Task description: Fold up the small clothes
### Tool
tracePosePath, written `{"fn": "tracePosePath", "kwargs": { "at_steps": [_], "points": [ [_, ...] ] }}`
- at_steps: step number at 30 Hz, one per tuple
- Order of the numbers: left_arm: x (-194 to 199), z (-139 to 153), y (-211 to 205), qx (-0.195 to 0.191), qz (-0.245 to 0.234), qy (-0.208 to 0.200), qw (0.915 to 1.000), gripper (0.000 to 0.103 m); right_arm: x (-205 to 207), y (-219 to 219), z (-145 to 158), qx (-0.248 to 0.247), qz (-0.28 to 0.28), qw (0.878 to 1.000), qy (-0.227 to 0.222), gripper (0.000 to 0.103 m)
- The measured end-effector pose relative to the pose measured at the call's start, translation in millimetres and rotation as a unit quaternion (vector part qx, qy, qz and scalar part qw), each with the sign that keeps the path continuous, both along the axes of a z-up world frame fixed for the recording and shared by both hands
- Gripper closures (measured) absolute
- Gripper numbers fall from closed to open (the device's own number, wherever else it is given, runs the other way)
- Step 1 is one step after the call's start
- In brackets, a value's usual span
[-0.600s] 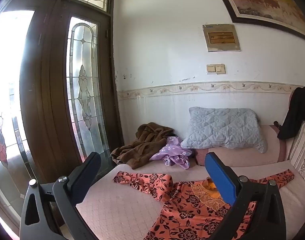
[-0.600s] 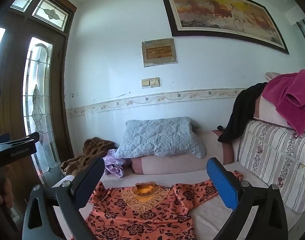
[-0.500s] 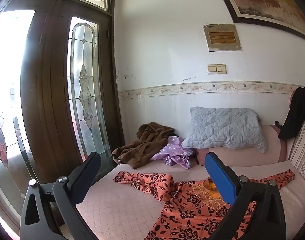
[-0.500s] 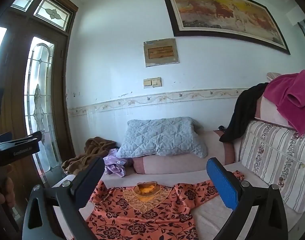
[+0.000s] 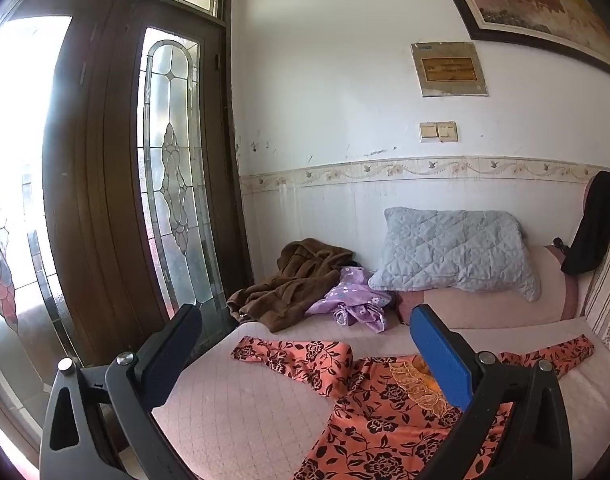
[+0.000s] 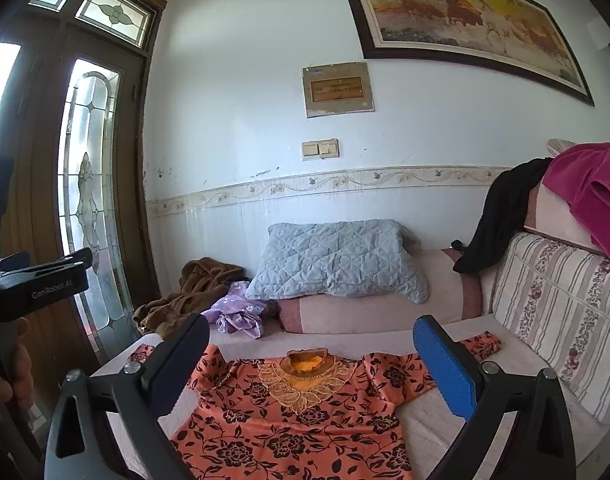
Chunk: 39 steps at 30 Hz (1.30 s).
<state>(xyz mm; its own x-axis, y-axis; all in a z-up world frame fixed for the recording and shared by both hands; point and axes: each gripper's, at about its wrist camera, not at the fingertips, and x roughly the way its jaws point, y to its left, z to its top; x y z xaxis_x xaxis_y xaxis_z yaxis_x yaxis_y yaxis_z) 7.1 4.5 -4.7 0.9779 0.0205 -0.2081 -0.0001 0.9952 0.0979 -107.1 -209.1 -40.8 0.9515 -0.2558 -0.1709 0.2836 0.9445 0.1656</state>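
Item: orange floral top (image 6: 289,424), flat on sofa (image 6: 445,416); light, limp, likely slippery. Grip sleeve cuffs, far left and right. Left tongs (image 5: 305,354), right tongs (image 6: 311,360): released, empty.

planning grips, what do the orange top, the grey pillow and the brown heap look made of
Orange top: thin, smooth woven cloth, lying flat with soft creases; printed dark flowers, lace-like gold trim at the neck.
Grey pillow: matte quilted fabric, stitched in diamonds, puffy, so likely padded.
Brown heap: thick, fuzzy pile, probably fleece or terry; it bunches in fat folds.
Both grippers are open, above the top.
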Motion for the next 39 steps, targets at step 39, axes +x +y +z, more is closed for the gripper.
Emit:
{"fn": "tracePosePath", "kwargs": {
  "at_steps": [39],
  "points": [
    [21,-19,1,0.008,-0.003,0.02,0.9998,0.0,18,4,-15,0.003,-0.001,1.0,0.017,0.0]
  ]
}}
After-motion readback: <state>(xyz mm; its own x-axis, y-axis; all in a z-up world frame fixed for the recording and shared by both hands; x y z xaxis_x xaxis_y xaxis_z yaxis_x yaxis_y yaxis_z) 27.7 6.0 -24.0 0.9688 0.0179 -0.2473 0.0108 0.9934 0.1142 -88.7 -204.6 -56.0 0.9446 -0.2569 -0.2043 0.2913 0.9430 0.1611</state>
